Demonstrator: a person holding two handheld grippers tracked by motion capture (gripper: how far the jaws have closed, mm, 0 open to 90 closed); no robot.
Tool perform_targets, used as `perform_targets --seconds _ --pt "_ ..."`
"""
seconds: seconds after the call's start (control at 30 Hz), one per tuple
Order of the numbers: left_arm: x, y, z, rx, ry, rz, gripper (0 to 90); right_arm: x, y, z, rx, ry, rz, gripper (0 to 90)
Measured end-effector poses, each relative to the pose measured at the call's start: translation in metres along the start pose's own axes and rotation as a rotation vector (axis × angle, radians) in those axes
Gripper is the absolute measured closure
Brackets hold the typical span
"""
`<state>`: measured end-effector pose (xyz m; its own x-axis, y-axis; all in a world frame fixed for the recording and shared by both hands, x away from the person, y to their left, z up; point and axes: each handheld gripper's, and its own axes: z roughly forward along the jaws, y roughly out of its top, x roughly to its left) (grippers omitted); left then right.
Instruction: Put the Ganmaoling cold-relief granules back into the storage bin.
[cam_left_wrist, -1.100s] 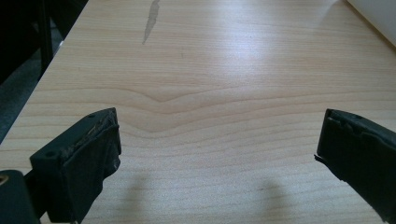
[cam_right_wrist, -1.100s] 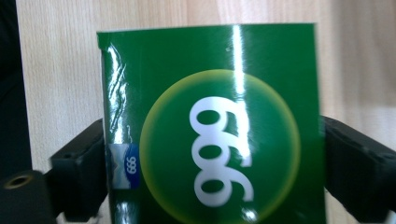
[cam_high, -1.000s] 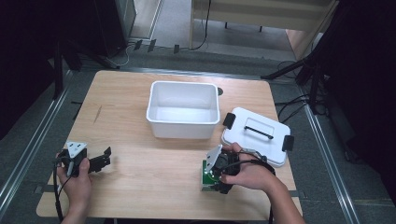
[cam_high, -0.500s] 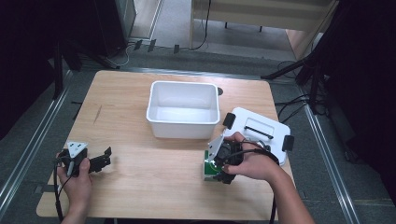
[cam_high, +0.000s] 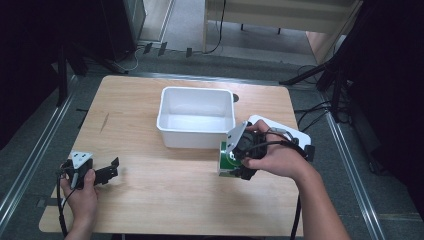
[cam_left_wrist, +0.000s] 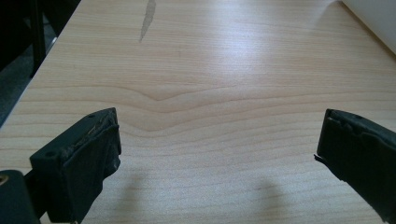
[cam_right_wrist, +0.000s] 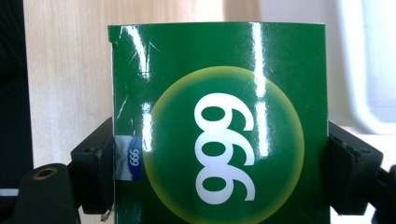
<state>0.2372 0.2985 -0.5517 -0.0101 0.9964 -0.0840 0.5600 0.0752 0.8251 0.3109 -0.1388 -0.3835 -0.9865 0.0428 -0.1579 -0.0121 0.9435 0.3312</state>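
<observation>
Box: green carton (cam_right_wrist: 219, 140), glossy, white digits in a yellow-edged circle on its face; small blue label on one side edge.
Box position: sat near the right front of the table (cam_high: 150, 200), just in front of the white tub (cam_high: 196, 117), beside the white lid (cam_high: 295, 137). In the high view it showed as a green and white patch (cam_high: 226, 159) under the right hand. Could not tell whether it rested on the table or was lifted.
Right gripper: (cam_right_wrist: 219, 163) jaws closed onto the box's two side edges, one black pad on each side, box face square to the camera. In the high view the right gripper (cam_high: 240, 162) was wrapped by the right hand (cam_high: 275, 157), grey plate on top, cable looping over the wrist.
Lid: white, flat, dark clips at its ends, lay on the table to the right of the tub, partly hidden by the right hand.
Tub: white, rectangular, open top, nothing visible inside, stood mid-table toward the far edge.
Left gripper: (cam_left_wrist: 219, 154) jaws wide apart, nothing between them, bare wood below. In the high view it (cam_high: 107, 172) sat low over the left front corner, held by the left hand (cam_high: 80, 192), well apart from the tub and box.
Table: light wood, a dark streak (cam_left_wrist: 148, 18) in the grain on the left side.
</observation>
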Motion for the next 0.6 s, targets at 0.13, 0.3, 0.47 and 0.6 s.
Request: perform_targets --seconds 0.13,0.3,0.47,0.6 --pt "0.0 0.0 0.0 0.001 -0.003 0.0 0.0 -0.007 0.006 -0.016 -0.02 -0.016 -0.004 15.7" --pt "0.0 0.0 0.0 0.002 -0.003 0.001 0.0 -0.019 0.015 -0.033 -0.022 -0.05 -0.01 15.6" --pt "0.0 0.0 0.0 0.0 -0.002 -0.002 0.0 -0.035 0.022 -0.04 -0.019 -0.077 -0.019 15.6" --pt "0.0 0.0 0.0 -0.001 -0.004 -0.003 0.0 -0.043 0.027 -0.042 -0.021 -0.079 -0.025 15.6"
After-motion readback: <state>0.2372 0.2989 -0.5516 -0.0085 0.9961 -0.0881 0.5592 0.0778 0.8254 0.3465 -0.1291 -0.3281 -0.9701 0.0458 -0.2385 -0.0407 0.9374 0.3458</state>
